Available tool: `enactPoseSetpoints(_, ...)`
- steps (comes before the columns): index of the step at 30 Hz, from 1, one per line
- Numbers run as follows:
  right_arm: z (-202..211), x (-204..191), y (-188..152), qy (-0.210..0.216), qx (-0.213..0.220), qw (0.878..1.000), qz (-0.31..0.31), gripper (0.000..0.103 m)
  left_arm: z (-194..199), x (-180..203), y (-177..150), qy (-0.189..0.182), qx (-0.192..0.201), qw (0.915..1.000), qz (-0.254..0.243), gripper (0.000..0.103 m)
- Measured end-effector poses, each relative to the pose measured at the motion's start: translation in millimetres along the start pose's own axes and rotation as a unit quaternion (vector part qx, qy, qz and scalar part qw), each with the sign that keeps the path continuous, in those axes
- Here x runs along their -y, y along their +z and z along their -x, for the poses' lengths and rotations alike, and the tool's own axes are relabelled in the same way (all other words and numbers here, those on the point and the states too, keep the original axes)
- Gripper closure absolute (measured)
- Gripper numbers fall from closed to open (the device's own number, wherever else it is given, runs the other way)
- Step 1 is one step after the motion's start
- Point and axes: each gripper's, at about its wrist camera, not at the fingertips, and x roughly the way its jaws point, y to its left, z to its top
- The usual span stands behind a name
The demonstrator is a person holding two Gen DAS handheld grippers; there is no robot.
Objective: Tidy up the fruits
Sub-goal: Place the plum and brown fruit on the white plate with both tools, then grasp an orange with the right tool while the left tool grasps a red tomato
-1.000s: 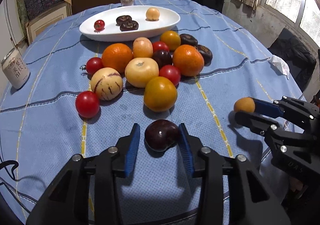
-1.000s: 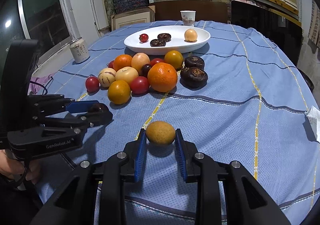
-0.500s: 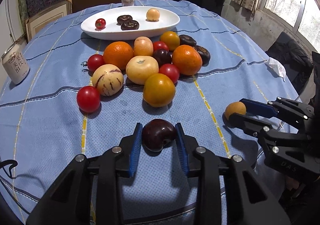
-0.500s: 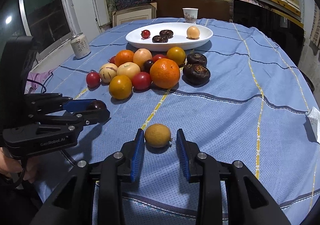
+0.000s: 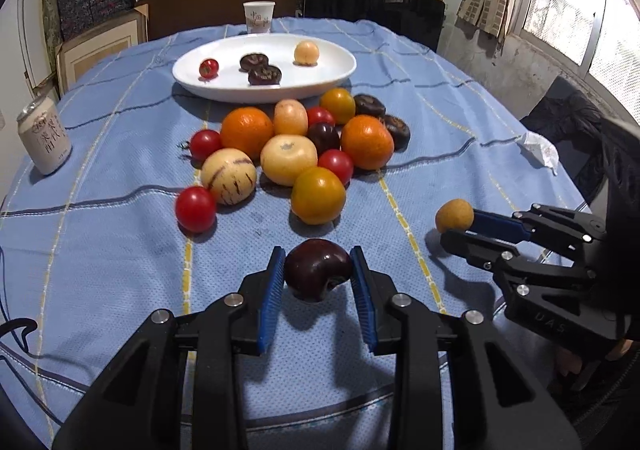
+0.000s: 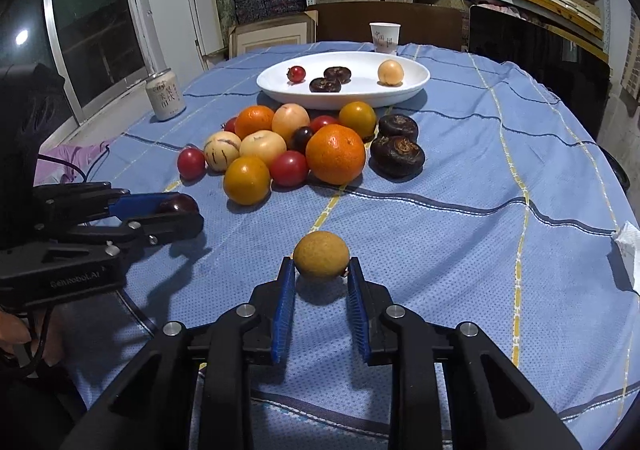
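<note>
My left gripper (image 5: 318, 270) is shut on a dark purple plum (image 5: 317, 268) and holds it just above the blue tablecloth. My right gripper (image 6: 321, 274) is shut on a small tan round fruit (image 6: 321, 254), also low over the cloth. A pile of fruit (image 5: 296, 145) with oranges, tomatoes and a striped melon lies mid-table. Behind it a white oval plate (image 5: 338, 75) holds a cherry tomato, two dark fruits and a pale round fruit. The right gripper also shows in the left wrist view (image 5: 460, 228), and the left gripper in the right wrist view (image 6: 184, 209).
A drink can (image 5: 44, 139) stands at the table's left edge. A paper cup (image 5: 259, 17) stands behind the plate. A crumpled tissue (image 5: 538, 149) lies at the right edge. Shelves and a chair stand beyond the table.
Both grippers have closed onto their fruits and lifted them slightly, moving back from the pile a little.
</note>
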Motion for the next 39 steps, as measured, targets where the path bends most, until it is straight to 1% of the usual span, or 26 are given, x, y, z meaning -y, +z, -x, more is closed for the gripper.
enactPoseSetpoints(4,9.8,-0.9,7.9,0.005,0.007,1.0,-0.003,0.076,21.3,-6.0,8.0,-0.009,0.021,0.9997,0.009,0.071)
enactPoseSetpoints(7,22.3,-2.7,21.0,0.001,0.022,1.0,0.012,0.076,38.2,-11.9,19.3,-0.012,0.038,0.9991,0.01,0.071)
enactPoseSetpoints(11,35.4,2.3,58.7,-0.012,0.045,0.998,0.03,0.076,56.2,-26.7,47.0,-0.007,0.061,0.998,0.01,0.071)
enactPoseSetpoints(15,30.4,10.4,105.2,-0.01,0.058,0.997,0.04,0.076,54.7,-42.9,82.9,0.002,0.07,0.9974,0.013,0.071)
enactPoseSetpoints(17,15.6,18.0,132.9,-0.007,0.055,0.998,0.037,0.076,42.9,-53.0,105.8,0.007,0.066,0.9976,0.018,0.071)
enactPoseSetpoints(19,0.2,23.4,151.2,-0.003,0.049,0.998,0.033,0.076,24.4,-62.4,129.5,0.008,0.056,0.998,0.027,0.071)
enactPoseSetpoints(22,-41.9,34.8,178.9,-0.002,0.028,0.999,0.021,0.076,-10.9,-77.5,156.9,0.016,0.041,0.9981,0.044,0.071)
enactPoseSetpoints(24,-67.2,40.2,189.2,-0.005,0.013,1.0,0.017,0.076,-39.1,-88.4,171.2,0.023,0.025,0.9978,0.056,0.071)
enactPoseSetpoints(26,-90.3,44.4,197.1,-0.009,0.0,1.0,0.018,0.076,-63.6,-96.1,183.1,0.034,0.015,0.9976,0.059,0.071)
enactPoseSetpoints(28,-111.5,47.8,202.9,-0.008,-0.011,1.0,0.017,0.076,-88.6,-103.9,192.3,0.037,-0.002,0.9973,0.063,0.071)
enactPoseSetpoints(30,-132.0,50.8,209.4,-0.011,-0.021,1.0,0.019,0.075,-110.0,-109.3,197.0,0.035,-0.02,0.997,0.066,0.07)
enactPoseSetpoints(32,-143.8,52.8,213.8,-0.009,-0.025,0.999,0.021,0.075,-129.1,-112.8,201.1,0.038,-0.033,0.9965,0.066,0.07)
enactPoseSetpoints(33,-147.0,53.3,215.3,-0.009,-0.024,0.999,0.022,0.068,-136.3,-115.0,202.2,0.038,-0.039,0.9962,0.068,0.07)
enactPoseSetpoints(34,-148.4,53.9,216.8,-0.01,-0.021,0.999,0.023,0.062,-139.7,-116.3,203.4,0.036,-0.04,0.9961,0.07,0.061)
enactPoseSetpoints(35,-148.1,54.3,218.2,-0.012,-0.016,1.0,0.024,0.062,-140.8,-117.6,204.8,0.034,-0.038,0.9961,0.072,0.046)
enactPoseSetpoints(36,-146.3,54.6,219.0,-0.011,-0.013,1.0,0.026,0.062,-139.1,-119.2,205.9,0.034,-0.033,0.9959,0.077,0.039)
enactPoseSetpoints(37,-142.7,55.1,218.7,-0.012,-0.008,1.0,0.027,0.062,-134.6,-121.5,206.5,0.034,-0.024,0.9956,0.084,0.029)
enactPoseSetpoints(38,-139.3,56.9,219.1,-0.013,-0.005,1.0,0.025,0.062,-128.5,-124.4,206.7,0.032,-0.015,0.995,0.093,0.026)
enactPoseSetpoints(39,-135.2,58.8,218.5,-0.014,-0.003,1.0,0.021,0.062,-121.1,-127.7,206.3,0.028,-0.007,0.9942,0.104,0.026)
